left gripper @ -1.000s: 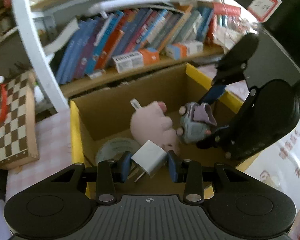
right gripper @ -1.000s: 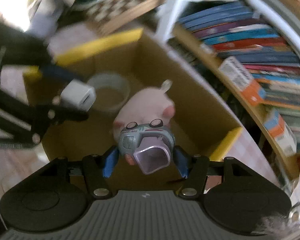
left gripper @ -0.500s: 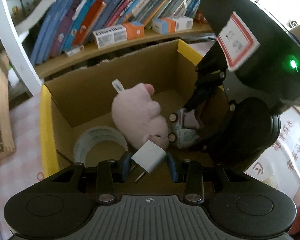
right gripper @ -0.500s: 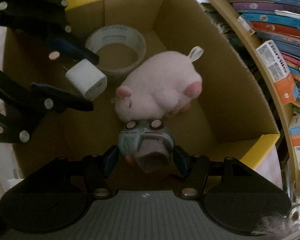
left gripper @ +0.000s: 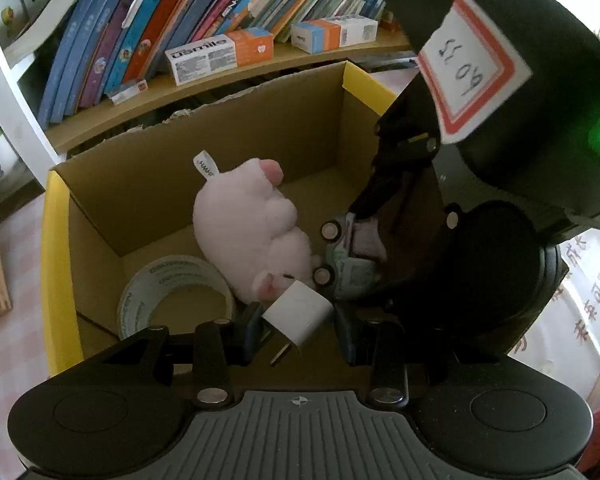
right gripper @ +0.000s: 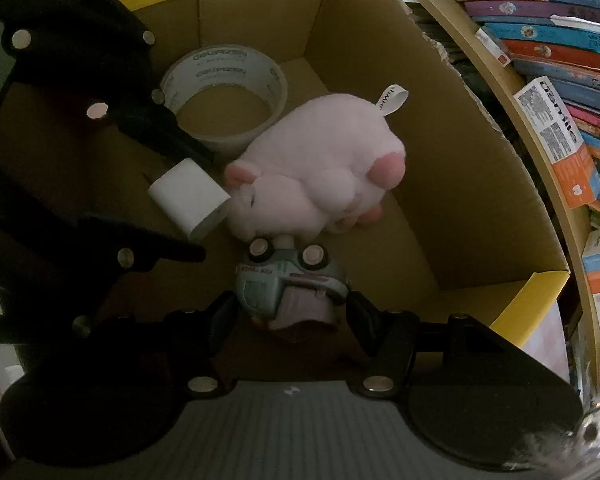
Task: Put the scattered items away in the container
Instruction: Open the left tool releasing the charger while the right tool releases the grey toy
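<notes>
the left gripper (left gripper: pixel 298 326) clamps a small white cube-shaped plug-in charger (left gripper: pixel 299 315) between its blue pads, the charger turned cornerwise with its metal prongs slanting down toward the camera. the right gripper (right gripper: pixel 292 312) grips a pale blue-green toy truck with a lilac rear part (right gripper: pixel 290 286) by its sides; the truck's long axis runs along the fingers, its round cream wheels facing the far side, toward the plush. both grippers reach down inside the open brown cardboard box with yellow top edges (left gripper: pixel 56 240), and their loads hang low over its floor. a pink plush pig with a white fabric tag (left gripper: pixel 256 232) lies on its side mid-box, long axis slanting from the rear wall toward the near side, snout just beside the charger and touching or nearly touching the truck's wheels. a wide roll of clear tape (left gripper: pixel 176 296) lies flat in the near left corner, against the pig. bare floor remains along the right wall, behind the pig. a wooden shelf of leaning books (left gripper: pixel 172 20) stands past the box.
</notes>
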`<state>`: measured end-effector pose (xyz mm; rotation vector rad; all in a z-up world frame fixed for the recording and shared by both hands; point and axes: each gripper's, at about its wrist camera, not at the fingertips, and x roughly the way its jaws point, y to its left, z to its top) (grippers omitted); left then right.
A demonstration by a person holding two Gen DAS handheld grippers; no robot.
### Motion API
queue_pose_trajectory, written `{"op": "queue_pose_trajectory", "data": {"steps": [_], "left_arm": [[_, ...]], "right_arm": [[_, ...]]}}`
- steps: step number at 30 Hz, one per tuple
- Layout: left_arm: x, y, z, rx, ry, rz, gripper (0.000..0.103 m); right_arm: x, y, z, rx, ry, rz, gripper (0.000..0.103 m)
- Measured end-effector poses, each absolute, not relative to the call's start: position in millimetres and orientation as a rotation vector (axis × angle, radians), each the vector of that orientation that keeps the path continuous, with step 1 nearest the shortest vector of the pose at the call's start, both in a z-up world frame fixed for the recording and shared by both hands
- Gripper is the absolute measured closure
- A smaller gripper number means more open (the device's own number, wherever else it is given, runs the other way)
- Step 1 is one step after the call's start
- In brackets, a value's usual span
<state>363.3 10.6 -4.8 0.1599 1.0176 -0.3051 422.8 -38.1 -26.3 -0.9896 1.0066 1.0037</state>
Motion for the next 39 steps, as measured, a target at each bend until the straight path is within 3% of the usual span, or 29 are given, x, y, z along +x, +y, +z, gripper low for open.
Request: {"op": "queue_pose_trajectory", "data": {"steps": [9, 17, 23, 33, 39], "left_arm": [[350, 16, 7, 0.159, 0.957, -0.301, 0.062], [329, 17, 34, 0.177, 0.831, -0.265, 0.035], [310, 12, 52, 0.207, 0.738, -0.245, 0.028], [260, 23, 81, 0.188, 0.565, -0.093, 0.025], [222, 27, 97, 0.155, 0.489, -0.025, 0.017]], "right_arm": [[420, -41, -11, -0.941, 0.953, 0.988, 0.033], [415, -61, 23, -0.815, 0.893, 0.950, 0.029], [404, -80, 46, -0.679, 0.848, 0.907, 0.028], [361, -117, 92, -0.419, 0.674, 0.781, 0.026], [325, -136, 109, -0.324, 0.573, 0.721, 0.024]]}}
